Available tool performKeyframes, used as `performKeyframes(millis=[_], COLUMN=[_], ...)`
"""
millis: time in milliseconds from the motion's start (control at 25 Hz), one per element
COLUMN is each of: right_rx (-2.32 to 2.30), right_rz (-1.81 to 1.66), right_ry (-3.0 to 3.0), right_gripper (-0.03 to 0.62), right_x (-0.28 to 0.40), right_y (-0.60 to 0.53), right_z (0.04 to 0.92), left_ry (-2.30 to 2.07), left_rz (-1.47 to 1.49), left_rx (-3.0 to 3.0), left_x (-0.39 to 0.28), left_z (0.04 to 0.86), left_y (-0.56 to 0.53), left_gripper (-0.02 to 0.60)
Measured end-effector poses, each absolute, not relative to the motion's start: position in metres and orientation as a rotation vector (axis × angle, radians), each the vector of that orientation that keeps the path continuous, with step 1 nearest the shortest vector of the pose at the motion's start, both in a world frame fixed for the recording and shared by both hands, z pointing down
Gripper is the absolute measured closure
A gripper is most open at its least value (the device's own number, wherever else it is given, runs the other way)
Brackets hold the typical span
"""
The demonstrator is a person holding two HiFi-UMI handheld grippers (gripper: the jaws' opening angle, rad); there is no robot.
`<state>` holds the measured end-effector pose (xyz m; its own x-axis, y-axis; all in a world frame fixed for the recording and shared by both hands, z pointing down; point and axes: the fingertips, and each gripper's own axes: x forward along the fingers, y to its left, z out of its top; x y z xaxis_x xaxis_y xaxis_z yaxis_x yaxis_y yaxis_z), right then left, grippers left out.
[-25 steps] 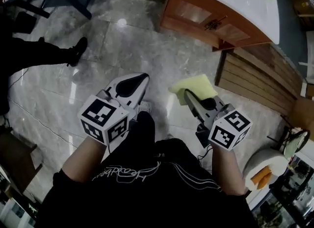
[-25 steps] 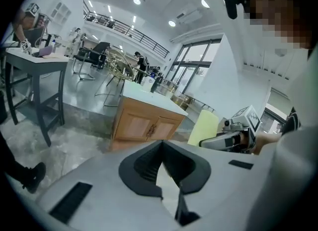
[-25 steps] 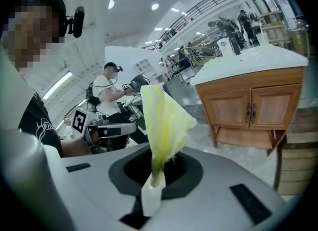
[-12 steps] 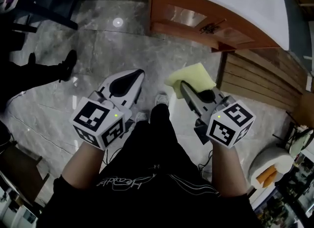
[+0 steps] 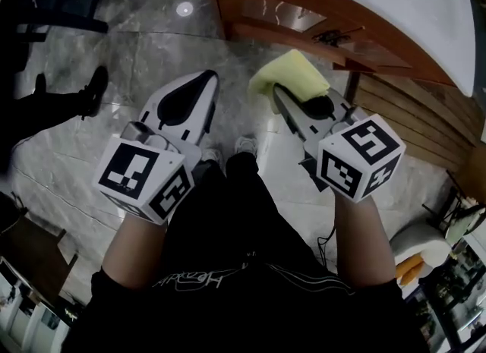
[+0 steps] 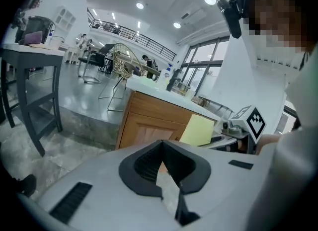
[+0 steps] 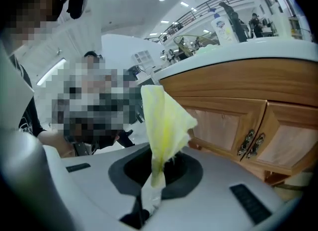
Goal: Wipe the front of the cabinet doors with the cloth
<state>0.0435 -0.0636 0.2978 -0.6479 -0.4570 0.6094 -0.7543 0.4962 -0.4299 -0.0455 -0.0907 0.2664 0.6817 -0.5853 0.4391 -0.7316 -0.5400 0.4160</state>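
Wooden cabinet doors [image 5: 292, 17] stand ahead under the white counter [image 5: 410, 10], the left gripper [image 5: 206, 80] has its fingers pressed together on nothing, and the right gripper [image 5: 278, 92] has its fingers pinching one end of the yellow cloth [image 5: 295, 75], whose long axis runs past them toward the doors, not touching.

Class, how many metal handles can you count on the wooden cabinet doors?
2. They sit side by side where the doors meet: left handle on the left door, right handle on the right door. Others may lie out of view.
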Motion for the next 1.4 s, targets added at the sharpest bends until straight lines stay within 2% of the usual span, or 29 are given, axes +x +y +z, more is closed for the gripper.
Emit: performKeyframes(millis=[680, 1400], right_rx=[1.045, 1.11], right_rz=[0.91, 0.849], right_ry=[-2.276, -2.246], right_gripper=[0.553, 0.553], right_x=[-0.008, -0.05], right_y=[-0.15, -0.199], right_z=[0.354, 0.373], left_ry=[-0.891, -0.835], left_rz=[0.361, 0.442], left_rx=[2.317, 2.303], left_x=[-0.067, -0.11], left_z=[0.324, 0.341], left_y=[-0.136, -0.157], left_gripper=[0.575, 0.575])
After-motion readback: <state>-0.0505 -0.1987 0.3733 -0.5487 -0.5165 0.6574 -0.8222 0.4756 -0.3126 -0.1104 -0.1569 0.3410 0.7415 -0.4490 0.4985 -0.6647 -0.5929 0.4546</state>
